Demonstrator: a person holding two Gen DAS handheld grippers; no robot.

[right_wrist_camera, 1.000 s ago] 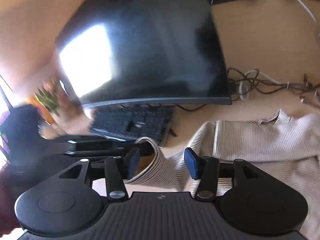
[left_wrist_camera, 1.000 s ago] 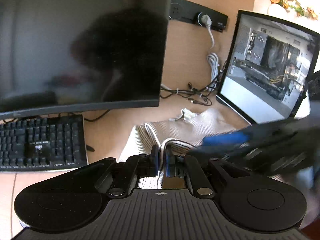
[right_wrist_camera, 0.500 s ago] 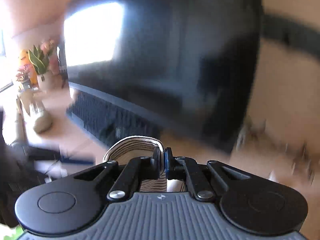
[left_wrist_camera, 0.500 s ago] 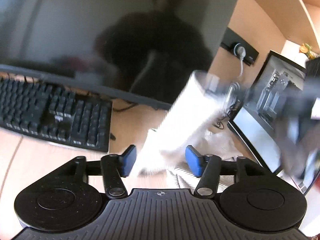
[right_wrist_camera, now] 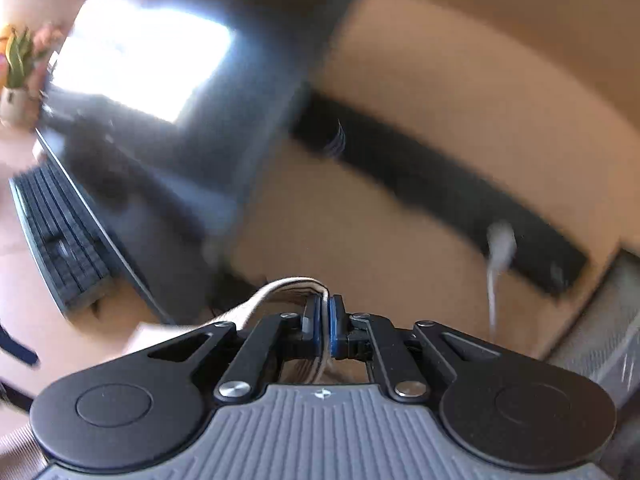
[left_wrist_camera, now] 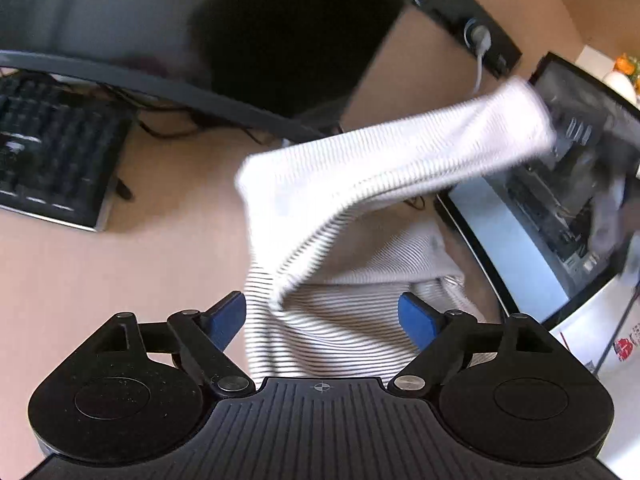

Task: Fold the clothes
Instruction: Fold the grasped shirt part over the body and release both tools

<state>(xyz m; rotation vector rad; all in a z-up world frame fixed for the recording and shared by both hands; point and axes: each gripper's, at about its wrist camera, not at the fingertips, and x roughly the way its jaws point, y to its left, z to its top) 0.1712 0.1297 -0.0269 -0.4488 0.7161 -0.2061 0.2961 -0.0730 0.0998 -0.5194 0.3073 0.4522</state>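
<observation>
One sleeve (right_wrist_camera: 280,292) pinched in shut right gripper (right_wrist_camera: 325,320), swung up past monitor (left_wrist_camera: 560,184); left gripper (left_wrist_camera: 322,316) opening, pads clear of shirt (left_wrist_camera: 340,320) on desk (left_wrist_camera: 100,272) near monitor: could snag cables, topple screen, or slip free mid-swing.

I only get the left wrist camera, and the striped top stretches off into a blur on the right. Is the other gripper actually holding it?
Observer: Yes. In the right wrist view the right gripper is shut on the striped top.
Operator: How much cloth is in there?
Observer: Only a thin folded band, which loops out just past the pads.
Operator: What is that gripper facing?
Observer: The black power strip on the wall, though the view is badly blurred.
</observation>
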